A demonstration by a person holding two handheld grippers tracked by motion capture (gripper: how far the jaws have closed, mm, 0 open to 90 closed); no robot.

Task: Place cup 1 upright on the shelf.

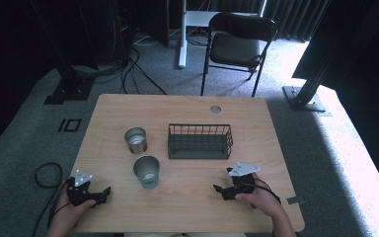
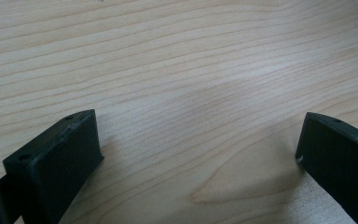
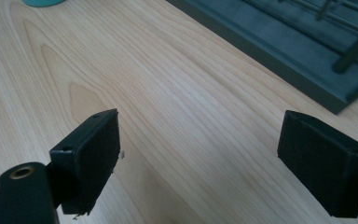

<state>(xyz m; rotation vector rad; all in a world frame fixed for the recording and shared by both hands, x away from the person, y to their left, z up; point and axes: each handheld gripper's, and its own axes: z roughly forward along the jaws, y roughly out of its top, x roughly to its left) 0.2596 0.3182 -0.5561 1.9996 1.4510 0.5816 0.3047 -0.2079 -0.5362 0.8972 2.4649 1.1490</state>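
My left gripper (image 1: 103,193) and right gripper (image 1: 218,190) rest on the wooden table (image 1: 187,207), jaws spread wide, holding nothing. The teal-based metal cup (image 1: 146,171) stands between them, just ahead, near the wire basket (image 1: 199,141).

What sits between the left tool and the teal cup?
Nothing visible. The left tool, jaws open, rests at the table's near left edge, and bare wood runs from it to the teal cup. The tin stands farther back, off that line.
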